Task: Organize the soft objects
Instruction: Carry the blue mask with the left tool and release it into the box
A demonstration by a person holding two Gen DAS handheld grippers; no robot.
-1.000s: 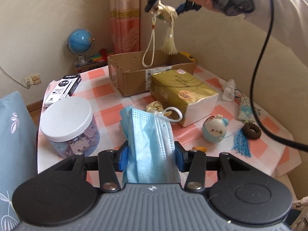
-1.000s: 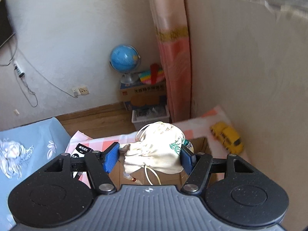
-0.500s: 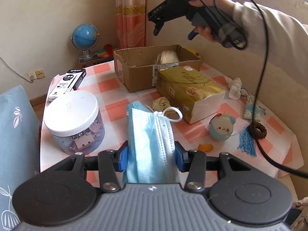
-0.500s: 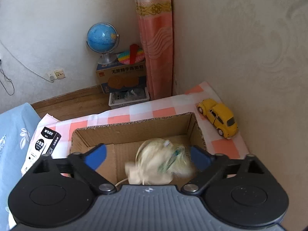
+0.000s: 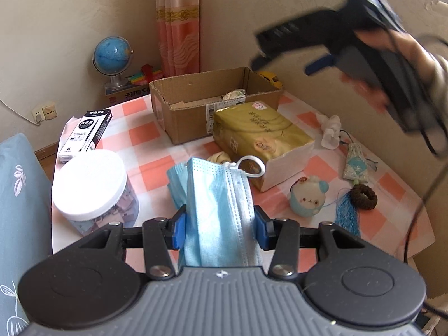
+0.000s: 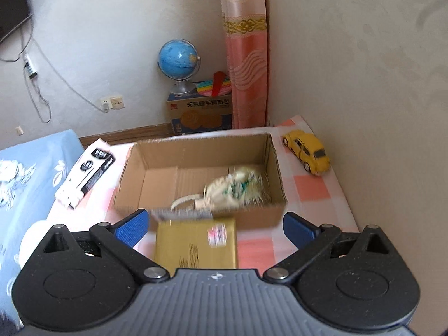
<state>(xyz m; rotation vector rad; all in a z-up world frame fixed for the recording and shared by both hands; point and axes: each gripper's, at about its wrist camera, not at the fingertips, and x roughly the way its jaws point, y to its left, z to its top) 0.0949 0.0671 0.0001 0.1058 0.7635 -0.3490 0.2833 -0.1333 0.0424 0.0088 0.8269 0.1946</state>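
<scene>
1. Checked cloth covers the tabletop (image 5: 145,128), where a cardboard box (image 6: 196,151) sits mid-frame.
2. Left hand-held gripper (image 5: 219,225), at lower centre, is clamped on a blue face mask (image 5: 217,196).
3. Right hand-held gripper (image 6: 215,228) is spread wide and holds nothing; a cream pouch (image 6: 232,189) lies inside the box just above it.

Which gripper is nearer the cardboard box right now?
Right. The right gripper hangs open just above the cardboard box's near side. The left gripper is back at the table's near edge, shut on the blue face mask.
</scene>
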